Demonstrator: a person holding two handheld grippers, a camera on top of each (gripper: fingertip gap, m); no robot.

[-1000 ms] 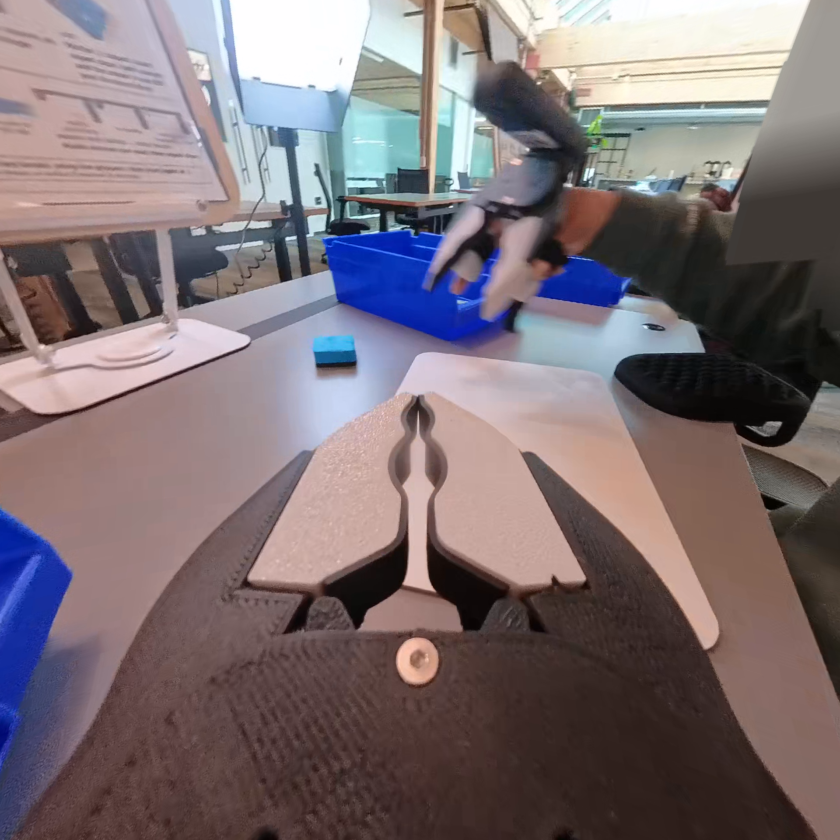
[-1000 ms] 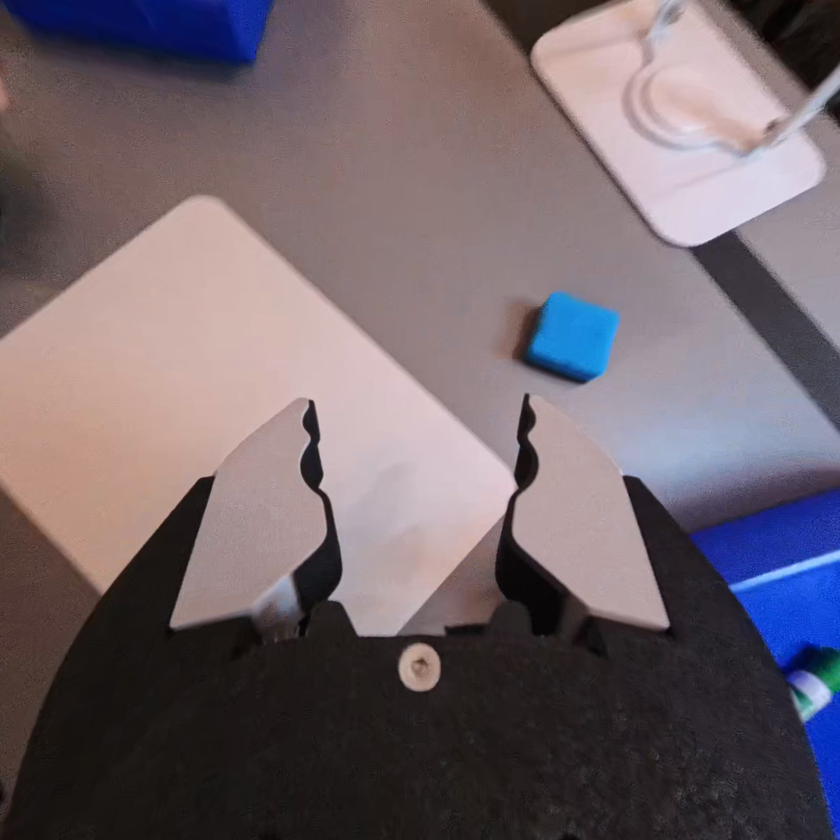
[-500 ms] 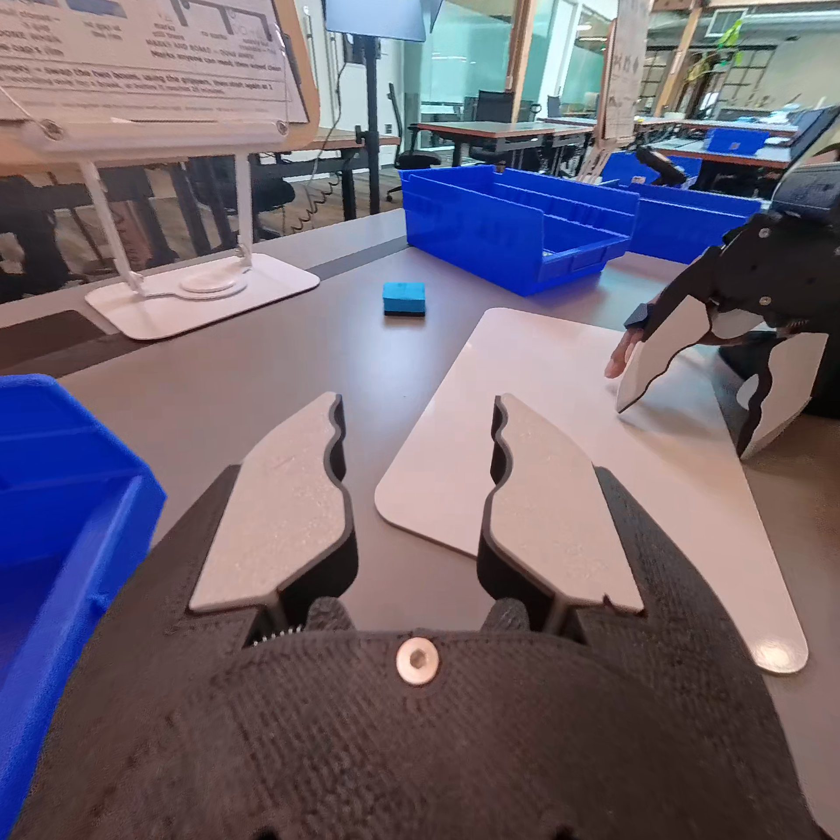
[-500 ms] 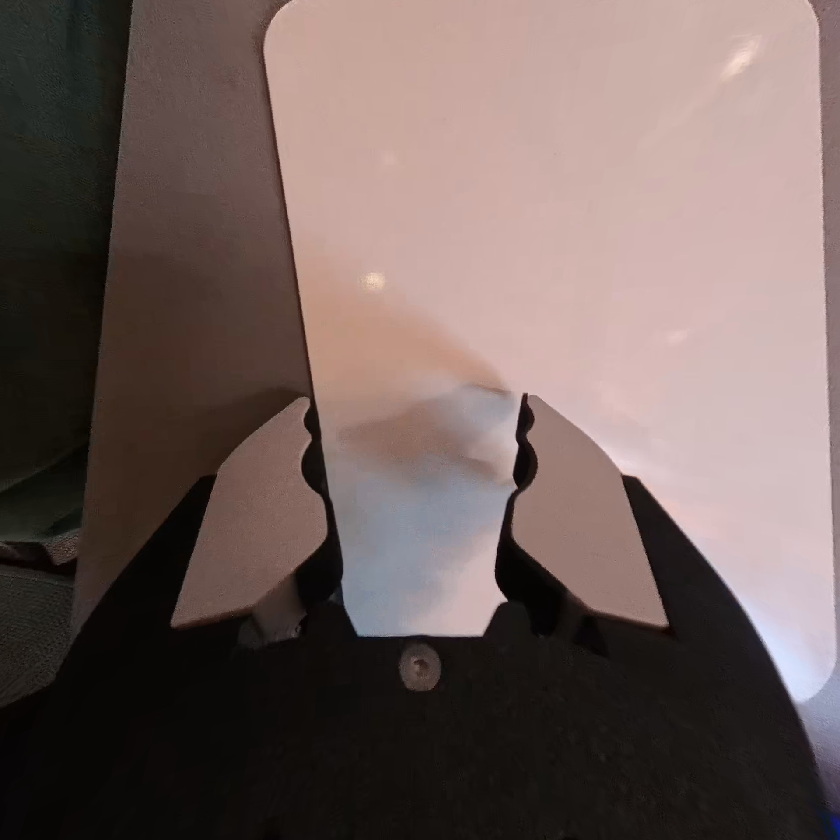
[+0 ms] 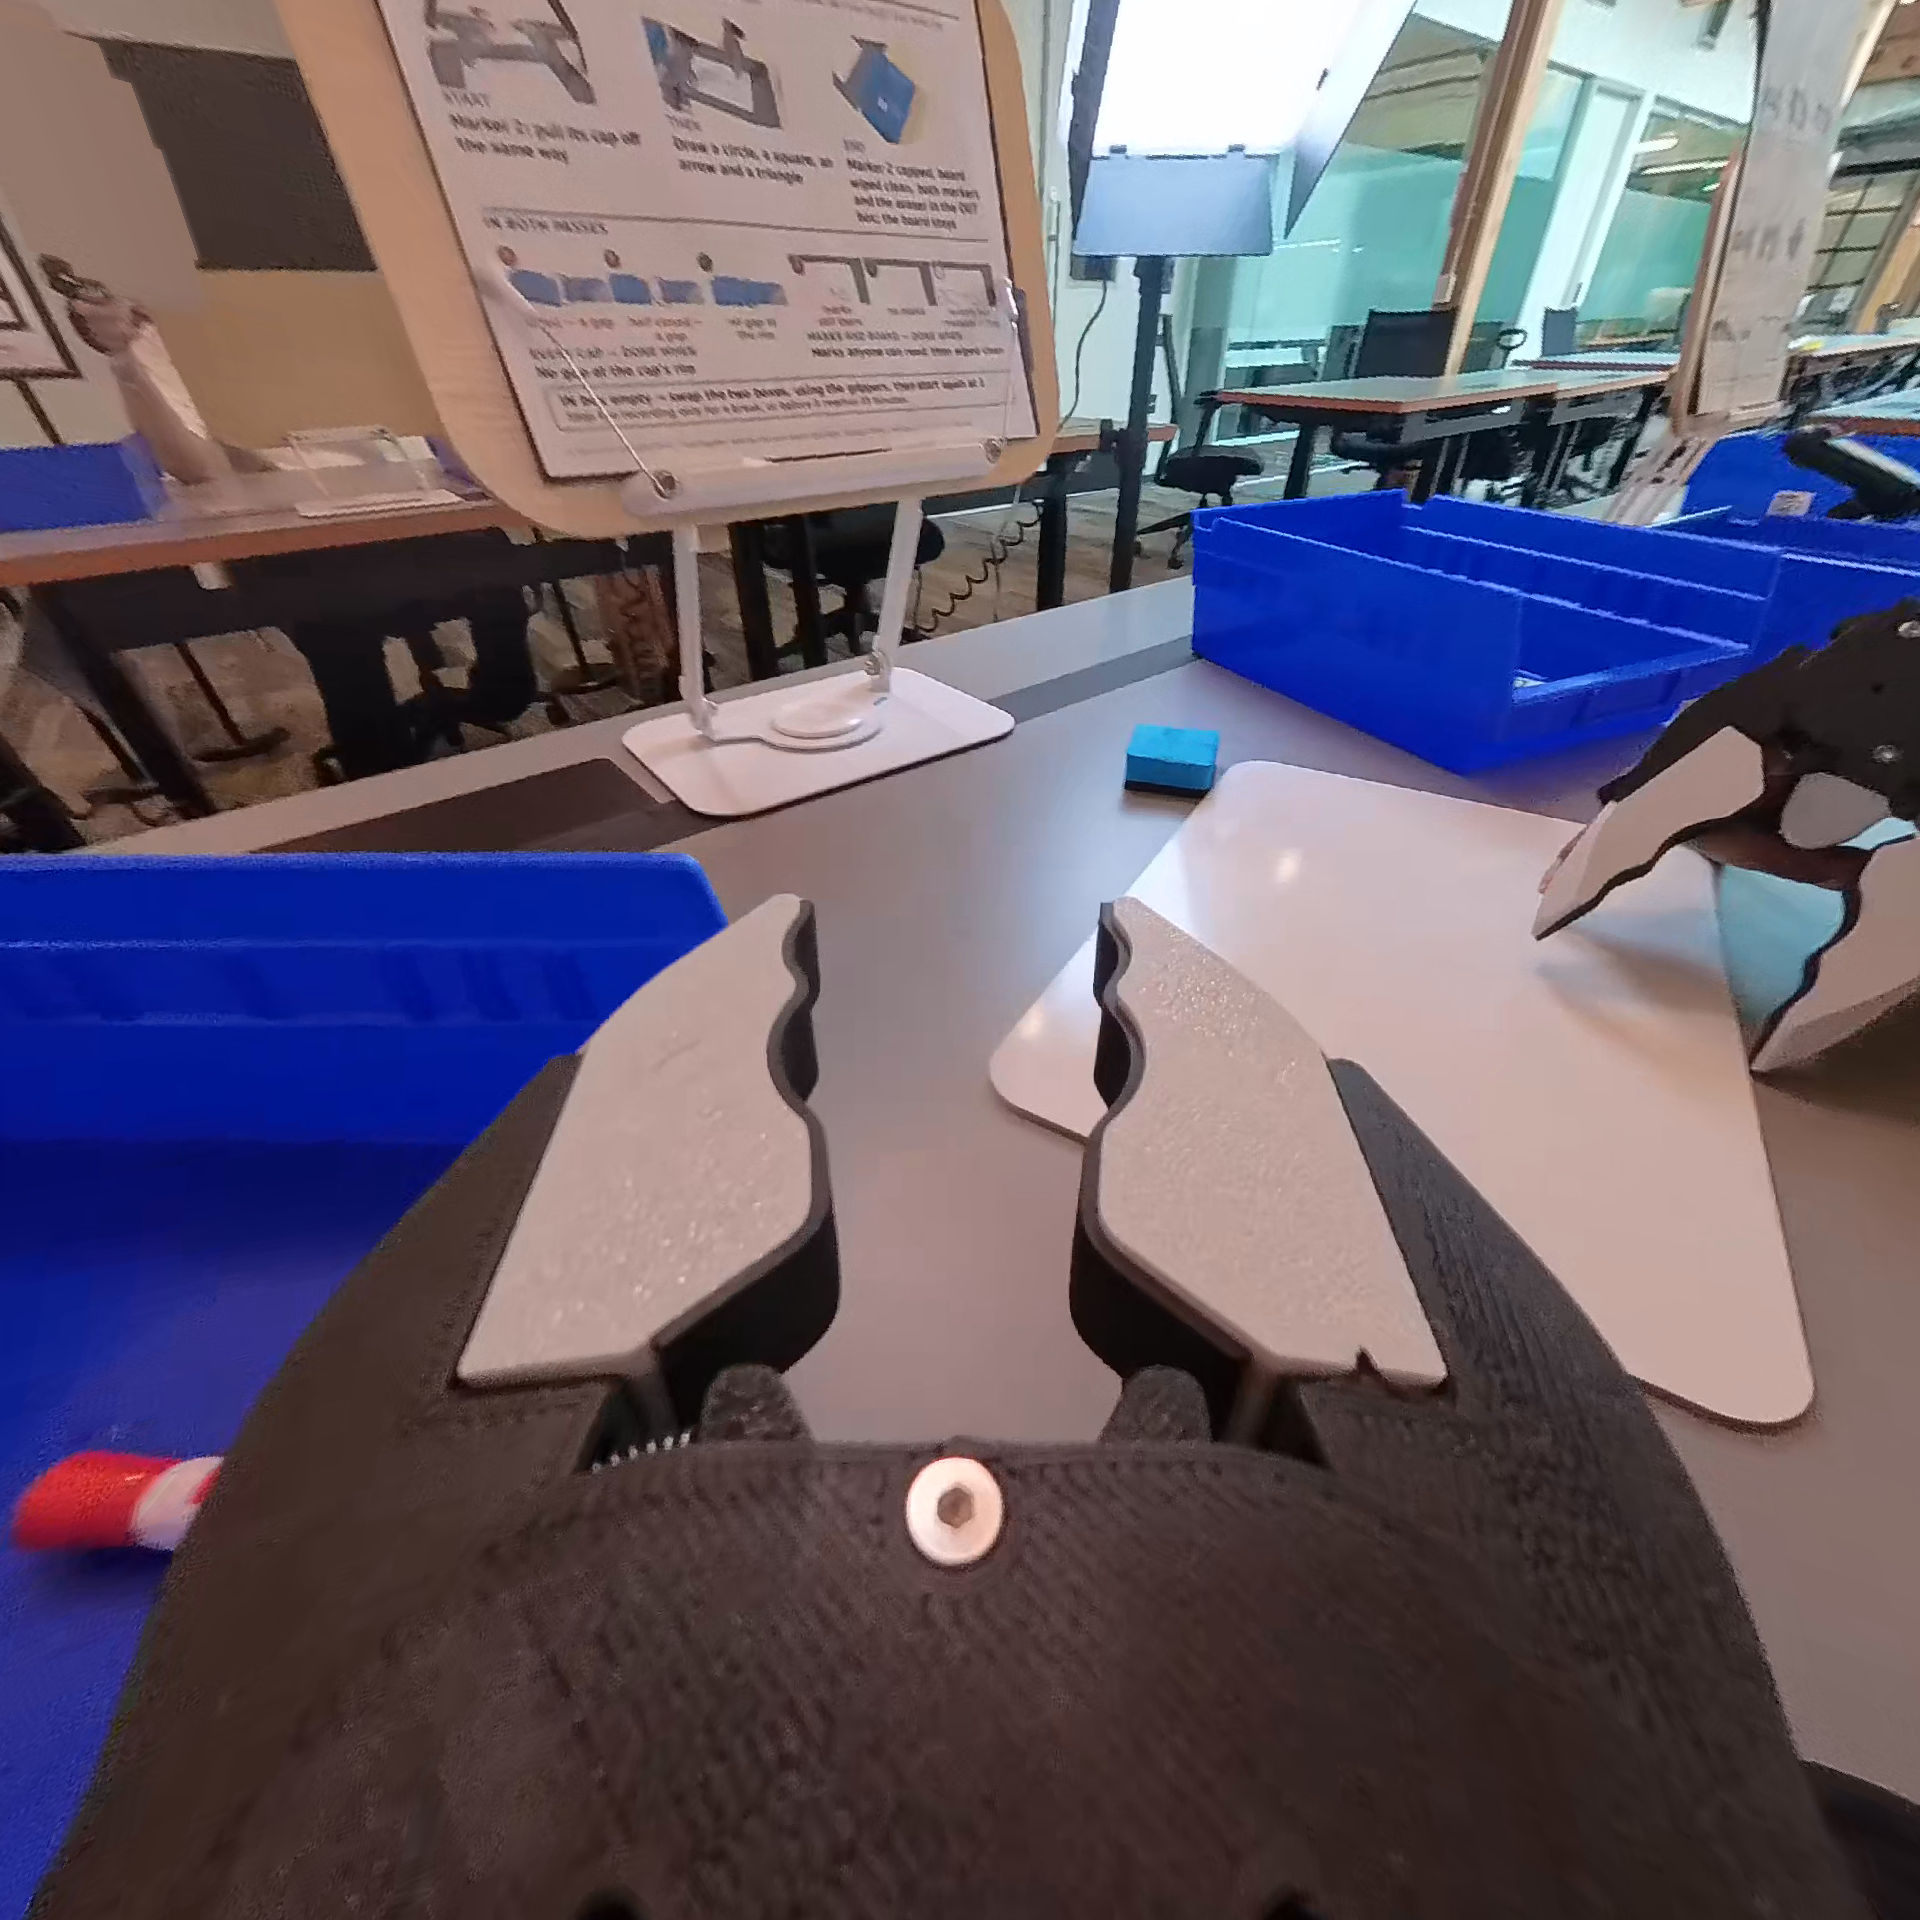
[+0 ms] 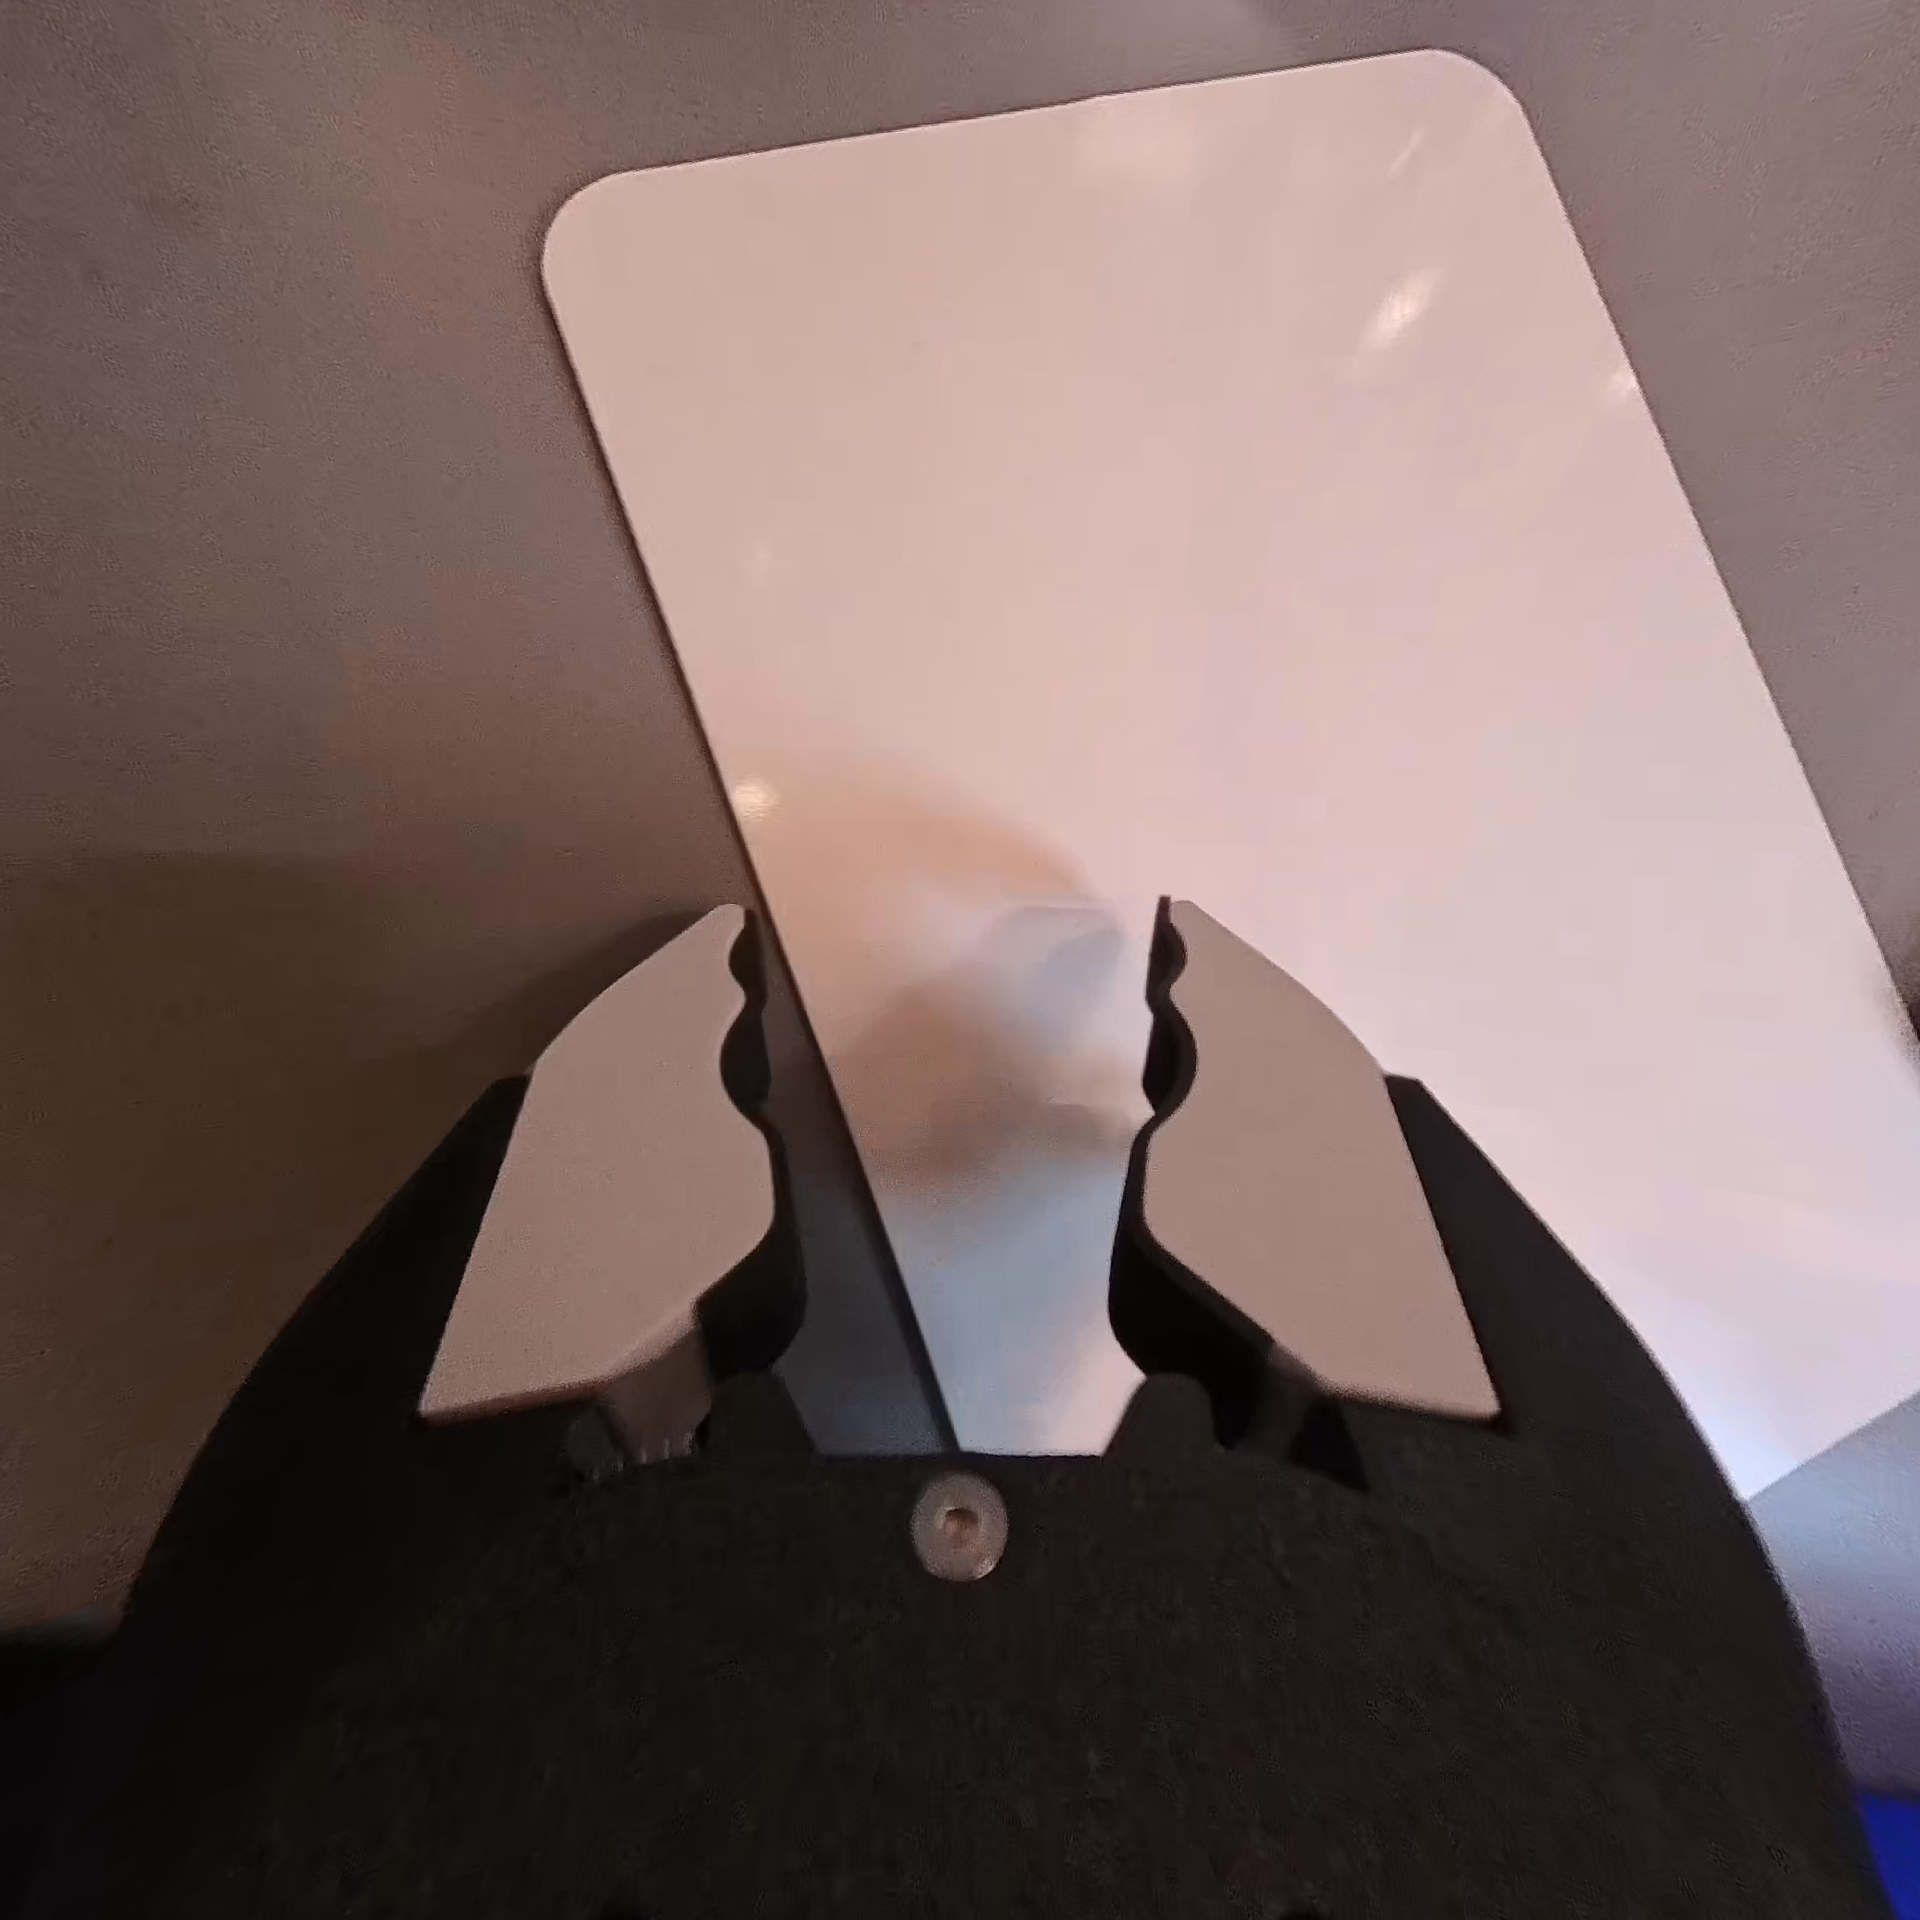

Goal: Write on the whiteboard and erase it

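A blank white whiteboard [image 5: 1351,997] lies flat on the grey table; it also fills the right wrist view [image 6: 1195,571]. A blue eraser block [image 5: 1171,758] sits on the table just beyond the board's far left corner. My left gripper [image 5: 951,914] is open and empty, low over the table between a blue bin and the board's left corner. My right gripper [image 6: 951,914] is open and empty, pointing down over the board's near edge; it also shows at the right of the left wrist view [image 5: 1662,987]. A red-capped marker [image 5: 104,1498] lies in the bin at my left.
A blue bin [image 5: 312,997] stands at the near left. More blue bins [image 5: 1455,644] stand at the far right. A white stand [image 5: 821,743] holding an instruction sheet stands at the table's far edge. Desks and chairs lie beyond. About 30 cm separates my left fingertips from my right.
My left gripper opened and swung left toward the near blue bin. My right gripper moved from beside the eraser to over the whiteboard's near edge and stayed open.
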